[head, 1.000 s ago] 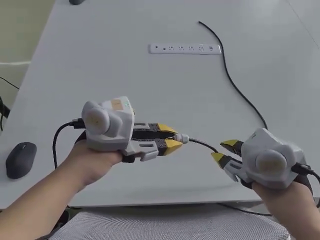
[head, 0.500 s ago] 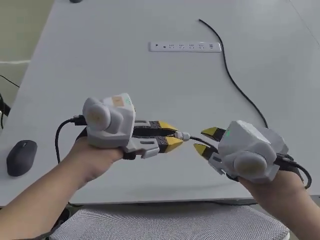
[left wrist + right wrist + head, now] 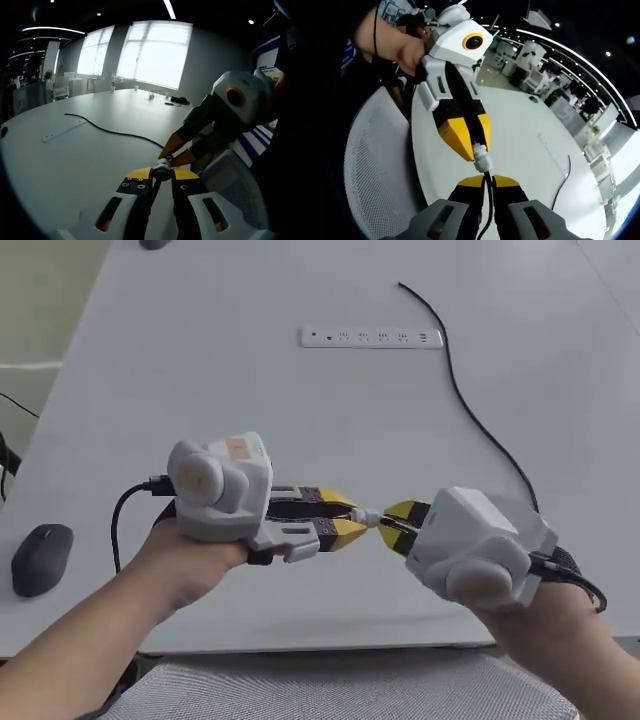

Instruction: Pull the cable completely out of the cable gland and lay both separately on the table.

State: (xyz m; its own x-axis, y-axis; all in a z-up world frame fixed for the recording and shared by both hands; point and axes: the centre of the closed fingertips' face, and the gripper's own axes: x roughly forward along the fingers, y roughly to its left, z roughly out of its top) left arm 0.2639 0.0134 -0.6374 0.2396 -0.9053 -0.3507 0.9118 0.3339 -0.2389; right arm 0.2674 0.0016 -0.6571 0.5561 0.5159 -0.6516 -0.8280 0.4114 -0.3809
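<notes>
The left hand-held gripper (image 3: 350,516) was held above the near edge of the wide white table (image 3: 250,390), its yellow-tipped jaws closed on the small white plastic cable gland (image 3: 368,517). In the left gripper view the gland (image 3: 161,170) sat pinched right at the jaw tips, with its end poking out beyond them.

The right hand-held gripper (image 3: 393,524) faced the left one tip to tip, just beside the gland. In the right gripper view its jaws stood nearly together and clamped on the thin black cable (image 3: 488,202), which ran up between them into the gland (image 3: 482,159). The cable was therefore seated in the gland, and both were held in the air, off the table.

Further back on the table lay a long white power strip (image 3: 370,337). A black lead (image 3: 470,410) curved from beside it towards the right hand. Whether this lead was the same cable I could not tell.

A dark grey computer mouse (image 3: 40,558) rested near the table's left edge. A white mesh chair (image 3: 330,685) showed below the near edge.
</notes>
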